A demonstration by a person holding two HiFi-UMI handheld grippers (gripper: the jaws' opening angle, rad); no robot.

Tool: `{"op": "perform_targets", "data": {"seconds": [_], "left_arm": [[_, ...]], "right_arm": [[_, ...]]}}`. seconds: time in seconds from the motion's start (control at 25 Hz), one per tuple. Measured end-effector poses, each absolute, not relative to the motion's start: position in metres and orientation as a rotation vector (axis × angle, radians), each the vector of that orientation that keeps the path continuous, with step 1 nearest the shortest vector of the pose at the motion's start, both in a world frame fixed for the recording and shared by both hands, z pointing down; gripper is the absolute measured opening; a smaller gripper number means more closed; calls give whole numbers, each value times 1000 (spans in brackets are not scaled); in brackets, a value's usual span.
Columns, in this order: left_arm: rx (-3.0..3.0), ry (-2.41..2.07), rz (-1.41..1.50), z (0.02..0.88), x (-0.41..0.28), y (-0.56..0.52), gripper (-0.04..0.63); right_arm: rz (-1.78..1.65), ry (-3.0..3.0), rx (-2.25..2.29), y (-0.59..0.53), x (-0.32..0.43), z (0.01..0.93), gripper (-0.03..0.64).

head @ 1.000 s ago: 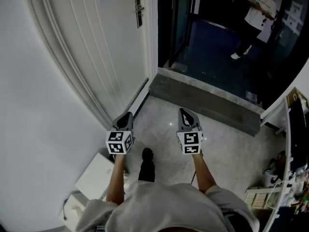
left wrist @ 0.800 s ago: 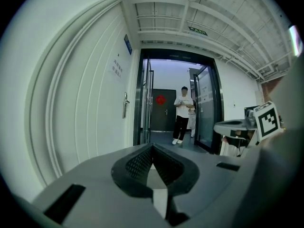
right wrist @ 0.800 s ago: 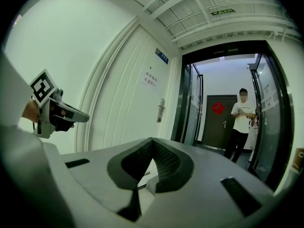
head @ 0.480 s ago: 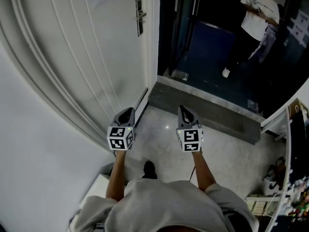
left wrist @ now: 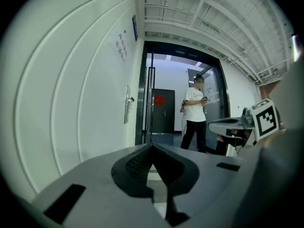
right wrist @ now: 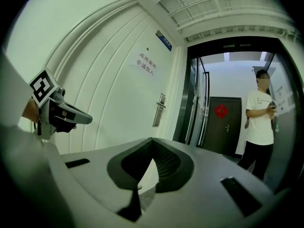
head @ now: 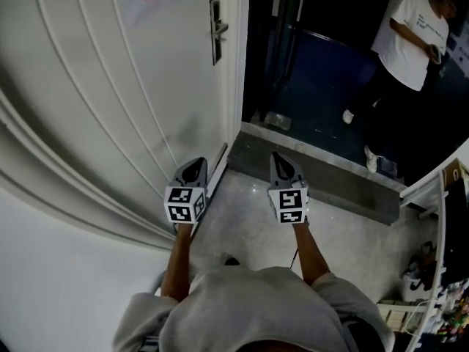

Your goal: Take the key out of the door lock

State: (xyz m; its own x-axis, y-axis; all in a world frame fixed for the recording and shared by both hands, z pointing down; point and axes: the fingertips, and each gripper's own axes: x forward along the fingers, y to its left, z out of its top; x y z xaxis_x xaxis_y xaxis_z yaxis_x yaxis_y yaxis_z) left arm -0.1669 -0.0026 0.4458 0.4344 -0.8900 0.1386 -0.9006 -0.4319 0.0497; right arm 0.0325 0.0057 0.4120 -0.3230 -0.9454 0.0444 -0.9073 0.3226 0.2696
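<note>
I hold both grippers low, well short of the door (head: 139,86). The left gripper (head: 193,170) and the right gripper (head: 283,166) each have their jaws pressed together on nothing. The lock plate (head: 215,20) sits near the door's free edge, high ahead. The key is too small to make out (I judge it sits somewhere on that plate). I should step closer, raise the right gripper level with the lock, part its jaws before arriving, pinch the key head squarely and pull straight out.

Door (head: 124,86) left, lock (head: 218,29) at its right edge; doorway (head: 308,57) right; person (head: 410,39) beyond threshold step (head: 315,169).
</note>
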Motion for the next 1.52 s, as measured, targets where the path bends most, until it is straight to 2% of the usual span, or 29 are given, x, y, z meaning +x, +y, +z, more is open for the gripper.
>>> {"op": "perform_targets", "data": {"seconds": [0.84,1.52], "left_arm": [[2531,-1613,204,469,-168,-146,18],[2513,-1645,215,441,-92,-407,18]], "right_arm": [[-207,-2388,1685,-140,39,450,23],[-212,-2435,1626,-407,102,425,23]]}}
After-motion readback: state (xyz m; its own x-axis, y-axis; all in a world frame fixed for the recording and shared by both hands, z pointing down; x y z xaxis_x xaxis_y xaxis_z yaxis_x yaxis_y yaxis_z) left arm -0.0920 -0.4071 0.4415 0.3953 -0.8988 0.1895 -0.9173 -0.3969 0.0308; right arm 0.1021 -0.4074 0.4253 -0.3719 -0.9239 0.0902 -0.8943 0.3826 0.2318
